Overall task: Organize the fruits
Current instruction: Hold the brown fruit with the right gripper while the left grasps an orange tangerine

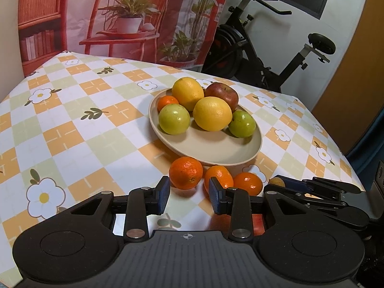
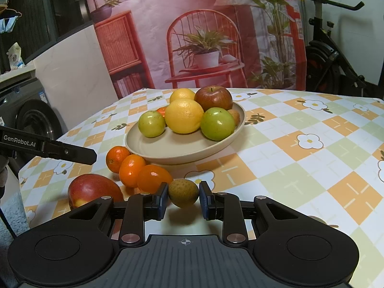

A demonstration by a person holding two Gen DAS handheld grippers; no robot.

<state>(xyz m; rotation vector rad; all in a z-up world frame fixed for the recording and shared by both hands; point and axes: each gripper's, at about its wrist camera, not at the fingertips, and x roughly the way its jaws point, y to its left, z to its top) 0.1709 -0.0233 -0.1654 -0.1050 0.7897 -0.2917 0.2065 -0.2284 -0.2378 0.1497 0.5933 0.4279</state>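
Note:
A beige plate (image 1: 216, 160) (image 2: 172, 158) holds two yellow citrus fruits (image 1: 212, 116), a red apple (image 1: 222, 93), two green apples (image 1: 174, 118) and a small mandarin (image 1: 167, 102). Three mandarins (image 1: 186, 172) (image 2: 132, 170) lie on the cloth just before the plate. My left gripper (image 1: 189, 198) hovers open right behind them, with nothing between its blue pads. My right gripper (image 2: 183, 200) is shut on a small brown-green fruit (image 2: 183, 192), held low over the cloth to the right of the mandarins. A red apple (image 2: 93, 190) lies by the table's near left edge.
The checked flower tablecloth (image 1: 72, 120) reaches to the table edges; its right half in the right wrist view carries no objects. The left gripper's finger (image 2: 72, 152) juts in at the left. A printed backdrop (image 2: 204, 36) and an exercise bike (image 1: 264, 55) stand behind the table.

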